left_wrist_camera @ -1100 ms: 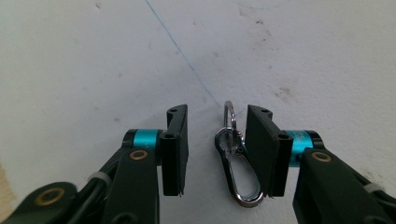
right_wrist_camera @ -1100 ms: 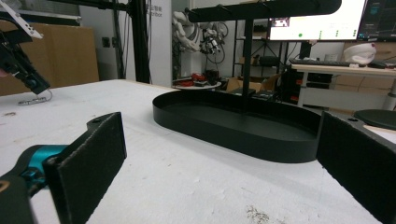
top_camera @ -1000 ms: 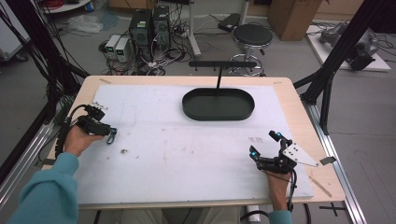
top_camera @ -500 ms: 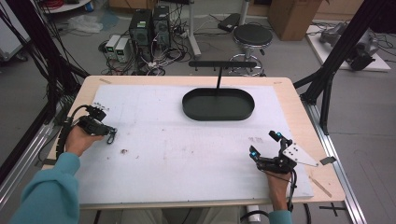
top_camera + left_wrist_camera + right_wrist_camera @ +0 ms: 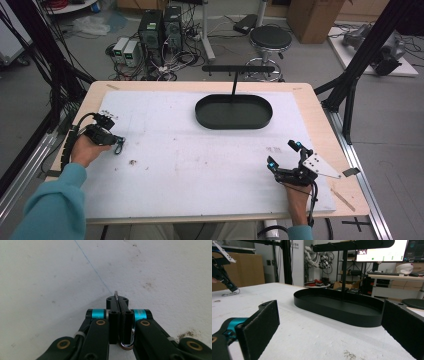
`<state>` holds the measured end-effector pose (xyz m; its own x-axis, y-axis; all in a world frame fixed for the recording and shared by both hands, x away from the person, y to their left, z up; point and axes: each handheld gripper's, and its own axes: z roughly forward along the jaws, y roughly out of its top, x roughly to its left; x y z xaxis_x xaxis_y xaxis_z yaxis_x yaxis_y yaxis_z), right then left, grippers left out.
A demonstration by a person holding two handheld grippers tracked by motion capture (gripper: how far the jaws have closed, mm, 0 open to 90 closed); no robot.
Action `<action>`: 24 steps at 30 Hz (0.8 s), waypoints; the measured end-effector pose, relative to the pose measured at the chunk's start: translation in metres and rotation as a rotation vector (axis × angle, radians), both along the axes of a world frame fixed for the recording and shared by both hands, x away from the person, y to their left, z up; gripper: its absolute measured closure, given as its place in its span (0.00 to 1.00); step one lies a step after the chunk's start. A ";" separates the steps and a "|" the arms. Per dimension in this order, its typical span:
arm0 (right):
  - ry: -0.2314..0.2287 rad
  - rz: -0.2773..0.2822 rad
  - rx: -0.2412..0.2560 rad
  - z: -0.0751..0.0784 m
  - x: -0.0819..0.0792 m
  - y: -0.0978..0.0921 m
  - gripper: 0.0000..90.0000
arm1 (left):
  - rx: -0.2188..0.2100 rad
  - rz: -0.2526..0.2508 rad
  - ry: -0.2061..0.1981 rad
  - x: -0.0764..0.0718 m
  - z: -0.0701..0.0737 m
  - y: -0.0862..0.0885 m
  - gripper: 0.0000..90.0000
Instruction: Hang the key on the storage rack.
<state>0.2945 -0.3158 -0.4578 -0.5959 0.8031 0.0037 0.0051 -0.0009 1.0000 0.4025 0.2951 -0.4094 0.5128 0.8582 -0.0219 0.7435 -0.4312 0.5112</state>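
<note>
Left tongs [image 5: 118, 145] clamped on a small metal ring clip [image 5: 125, 345], low over the white tabletop [image 5: 200, 165]; clip mostly hidden between the jaws. Stained, scuffed surface. Black oval tray [image 5: 233, 112] with T-stand lies ahead, between both tongs. Right tongs [image 5: 284, 156] gape wide, holding nothing. Cluttered workshop floor beyond.

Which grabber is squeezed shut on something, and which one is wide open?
The left gripper is shut, pinching a small metal ring between its jaws. The right gripper has its jaws spread wide apart, holding nothing.
</note>
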 end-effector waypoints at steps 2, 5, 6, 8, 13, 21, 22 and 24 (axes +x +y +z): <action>-0.002 -0.001 -0.001 0.000 0.000 0.000 0.02 | -0.012 0.006 0.006 0.000 0.000 0.001 0.98; -0.001 0.000 -0.001 0.000 0.000 0.000 0.02 | -0.018 0.010 0.015 0.000 0.000 0.002 0.98; 0.000 0.000 0.000 0.000 0.000 0.000 0.02 | -0.021 0.003 0.016 0.000 0.001 0.003 0.98; -0.001 -0.001 0.000 0.000 0.000 0.000 0.02 | -0.027 0.004 0.005 -0.001 0.002 0.002 0.98; -0.001 0.000 -0.001 0.000 0.000 0.000 0.02 | -0.062 -0.008 -0.004 -0.002 0.005 0.003 0.98; -0.003 -0.006 0.005 0.000 0.001 -0.001 0.02 | -0.121 -0.044 -0.068 -0.008 0.015 -0.001 0.98; 0.004 -0.009 0.011 0.000 0.000 -0.001 0.02 | -0.143 -0.057 -0.084 -0.010 0.018 -0.001 0.98; -0.001 -0.018 0.010 0.000 0.002 -0.001 0.02 | -0.164 -0.060 -0.100 -0.012 0.021 -0.001 0.98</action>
<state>0.2961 -0.3173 -0.4574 -0.5816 0.8134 0.0117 0.0044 -0.0112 0.9999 0.3909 0.2946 -0.3887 0.5697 0.8151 -0.1051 0.6607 -0.3782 0.6484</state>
